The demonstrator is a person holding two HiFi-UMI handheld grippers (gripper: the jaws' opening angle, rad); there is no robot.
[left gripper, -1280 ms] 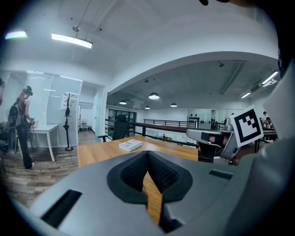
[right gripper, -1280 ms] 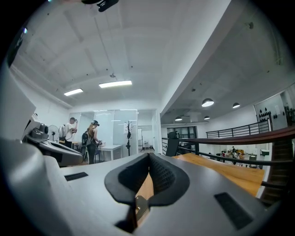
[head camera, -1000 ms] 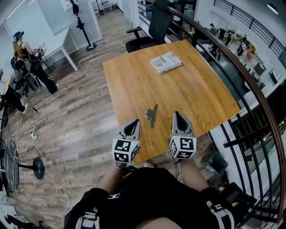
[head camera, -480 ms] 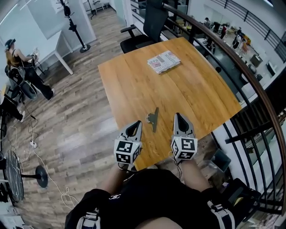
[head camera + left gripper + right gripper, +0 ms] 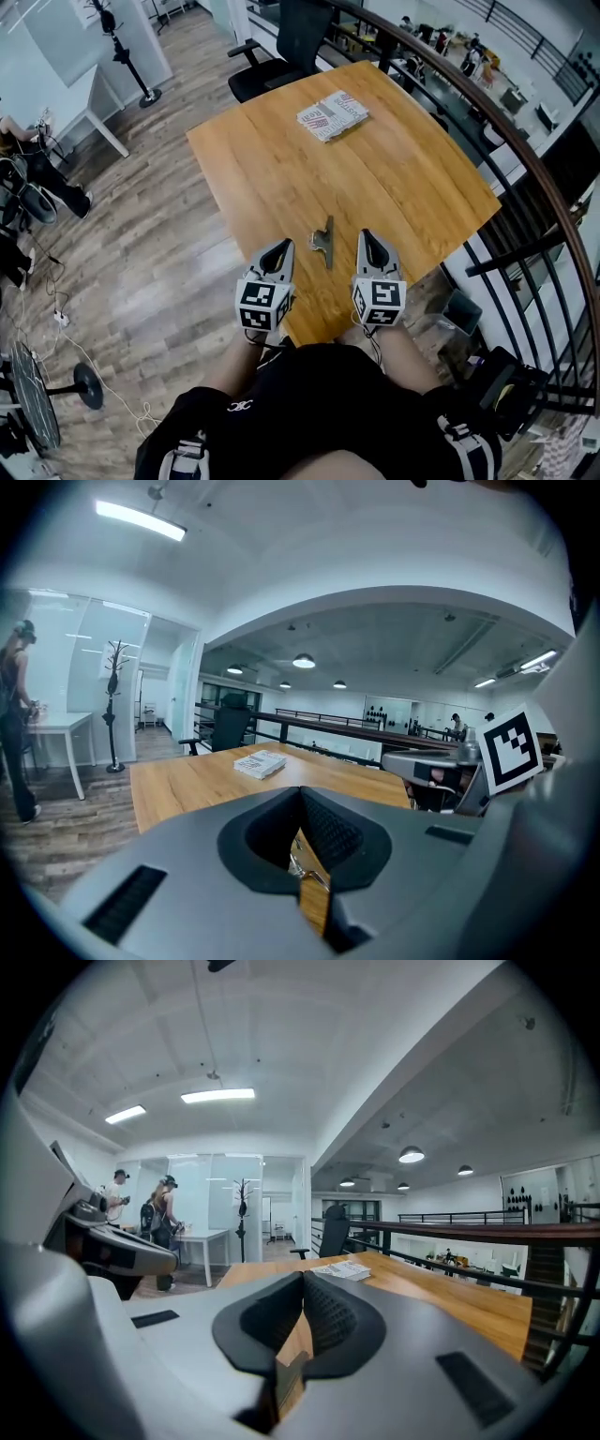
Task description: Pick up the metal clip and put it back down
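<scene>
The metal clip point(image 5: 323, 243) lay flat on the wooden table point(image 5: 403, 178), near the edge closest to the person. It sat between the two grippers, just a little ahead of their tips. Nothing was touching it.

The left gripper point(image 5: 278, 248) was near the clip on one side, and its fingers were pressed together with nothing in them. The right gripper point(image 5: 367, 240) was near the clip on the other side. Its fingers were pressed together too, and they were empty.

So the job looked like it was only at the start. No gripper had the clip. To pick it up, one gripper would first have to open its fingers, go to the clip and close on it. After that came the lift, and then setting the clip back down on the table.

A stack of papers point(image 5: 333, 115) lay far off at the other end of the table, well apart from the clip.
</scene>
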